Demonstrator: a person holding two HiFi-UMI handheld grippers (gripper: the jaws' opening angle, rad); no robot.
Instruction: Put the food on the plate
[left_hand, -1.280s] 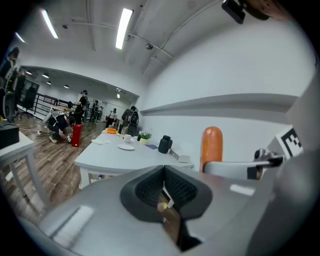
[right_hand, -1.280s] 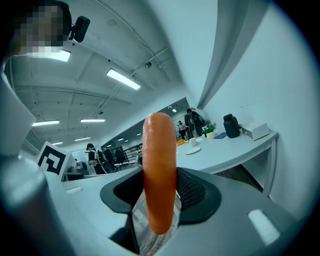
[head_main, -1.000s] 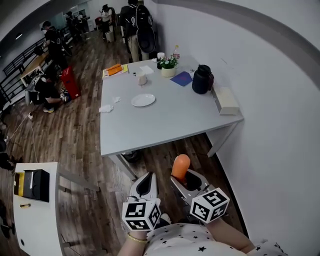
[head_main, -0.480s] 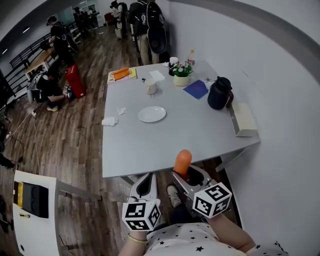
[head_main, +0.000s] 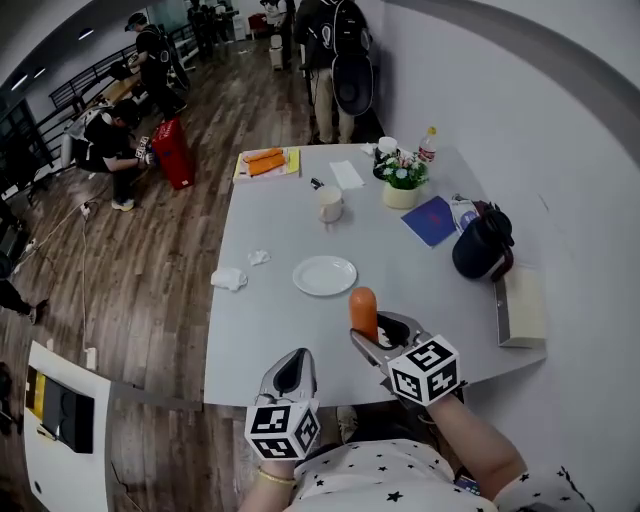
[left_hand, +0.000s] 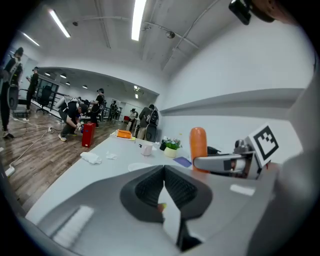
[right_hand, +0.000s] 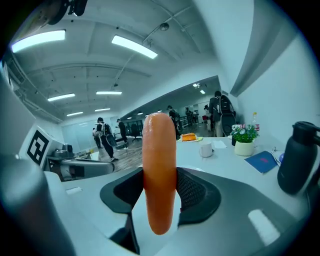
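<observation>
Head view: right claw (head_main: 375, 335) is clamped on an orange sausage (head_main: 364, 312), jaws held fairly wide w/ a pad pressing each side of its lower half. Sausage stands upright; in the right gripper view its top end rises well above the jaws & its bottom end hangs a bit below them. It's in the air over the near part of the grey desk (head_main: 260, 340), just on the near side of the white plate (head_main: 324, 275) & not touching it. Left claw (head_main: 290, 372) is by the desk's near edge, left of the right one & apart from it. Left gripper view shows its jaws brought together at the tips w/ nothing btw them. Further back on the desk: a cup (head_main: 330, 203), a potted plant (head_main: 402, 185), a blue notebook (head_main: 432, 220), a black jug (head_main: 480, 245) at right & a beige box (head_main: 523, 305) along the right edge. Two crumpled tissues (head_main: 229, 279) lie near the left edge, & a tray (head_main: 266, 162) w/ orange items sits at the far left corner. Several people (head_main: 150, 55) stand or crouch on the wood floor (head_main: 150, 260) beyond.
</observation>
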